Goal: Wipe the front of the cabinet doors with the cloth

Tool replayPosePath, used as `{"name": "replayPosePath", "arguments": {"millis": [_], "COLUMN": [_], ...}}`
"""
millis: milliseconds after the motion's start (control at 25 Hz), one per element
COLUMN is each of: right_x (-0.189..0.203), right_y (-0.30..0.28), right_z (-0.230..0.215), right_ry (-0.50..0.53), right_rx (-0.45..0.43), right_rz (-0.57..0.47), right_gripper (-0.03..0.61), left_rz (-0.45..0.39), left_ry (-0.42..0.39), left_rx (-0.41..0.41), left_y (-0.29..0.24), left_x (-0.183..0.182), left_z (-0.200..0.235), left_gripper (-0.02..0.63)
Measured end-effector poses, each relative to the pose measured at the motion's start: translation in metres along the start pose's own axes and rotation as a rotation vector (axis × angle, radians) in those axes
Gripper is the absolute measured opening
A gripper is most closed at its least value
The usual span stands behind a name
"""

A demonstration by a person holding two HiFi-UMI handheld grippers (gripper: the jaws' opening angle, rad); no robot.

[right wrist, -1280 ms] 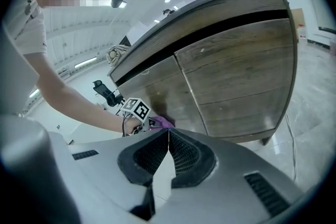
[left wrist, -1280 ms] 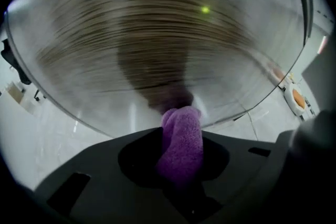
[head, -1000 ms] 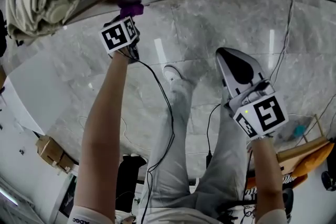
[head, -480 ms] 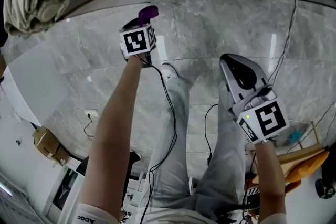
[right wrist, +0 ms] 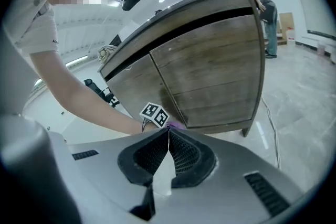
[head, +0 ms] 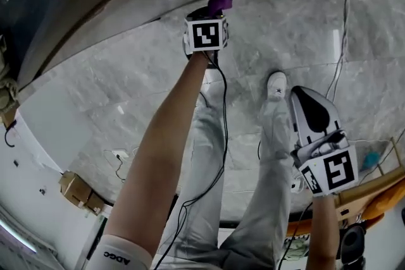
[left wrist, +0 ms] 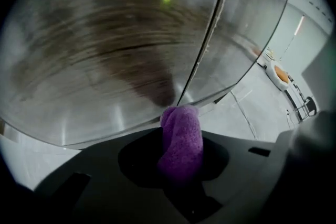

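Left gripper (left wrist: 181,165): clenched on the cloth (left wrist: 181,134), which sticks straight out ahead of the jaws.
Cloth tip: at the lower edge of the doors (left wrist: 121,44), right by the seam (left wrist: 210,44); it seems to touch.
Doors: ahead and above; the seam runs up from the tip.
Right gripper (right wrist: 167,147): jaws together, empty, well back from the doors.
Nearer hand: left; the stroke likely goes upward.

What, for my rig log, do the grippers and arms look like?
The left gripper is black, the right gripper pale grey with black ribbed pads. Each carries a white cube with black square markers. A black cable runs along the bare left arm; its sleeve is short and white.
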State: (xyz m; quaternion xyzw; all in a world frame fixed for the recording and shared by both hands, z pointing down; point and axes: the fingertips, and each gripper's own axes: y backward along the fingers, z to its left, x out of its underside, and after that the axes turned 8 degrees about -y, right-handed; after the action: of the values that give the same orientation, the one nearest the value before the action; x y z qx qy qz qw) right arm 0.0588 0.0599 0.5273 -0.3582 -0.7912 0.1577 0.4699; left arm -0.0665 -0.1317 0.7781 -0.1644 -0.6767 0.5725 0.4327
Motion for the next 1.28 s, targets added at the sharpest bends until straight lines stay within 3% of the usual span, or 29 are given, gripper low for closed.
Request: {"name": "replayPosePath", "arguments": {"millis": [240, 400, 680, 840, 920, 1000, 1080, 1280], "right_x": [0.031, 0.033, -0.007, -0.016, -0.019, -0.019, -0.013, -0.019], "right_y": [0.006, -0.015, -0.078, -0.104, -0.111, -0.112, -0.107, -0.092], "right_z": [-0.028, -0.005, 0.057, 0.081, 0.091, 0.104, 0.12, 0.152], "right_ry": [-0.089, -0.108, -0.034, 0.019, 0.033, 0.024, 0.009, 0.092], "right_rx": [0.119, 0.114, 0.018, 0.001, 0.004, 0.006, 0.007, -0.009], "right_rz": [-0.035, -0.045, -0.059, -0.034, -0.024, -0.019, 0.0, 0.062], "right_gripper": [0.026, 0.027, 0.027, 0.028, 0.026, 0.026, 0.026, 0.026], "left_rz": [0.017, 0.098, 0.16, 0.165, 0.135, 0.082, -0.005, -0.303], "left_ry": [0.037, -0.016, 0.218, 0.26, 0.34, 0.427, 0.46, 0.376], "left_rx": [-0.02, -0.047, -0.226, -0.248, -0.259, -0.235, -0.147, 0.131], "left_y": [-0.025, -0.004, 0.045, 0.061, 0.069, 0.086, 0.116, 0.241], "left_x": [-0.001, 0.038, 0.126, 0.152, 0.164, 0.172, 0.169, 0.119], "left_z": [0.034, 0.092, 0.233, 0.275, 0.285, 0.284, 0.264, 0.179], "left_gripper": [0.094, 0.094, 0.094, 0.094, 0.094, 0.094, 0.094, 0.094]}}
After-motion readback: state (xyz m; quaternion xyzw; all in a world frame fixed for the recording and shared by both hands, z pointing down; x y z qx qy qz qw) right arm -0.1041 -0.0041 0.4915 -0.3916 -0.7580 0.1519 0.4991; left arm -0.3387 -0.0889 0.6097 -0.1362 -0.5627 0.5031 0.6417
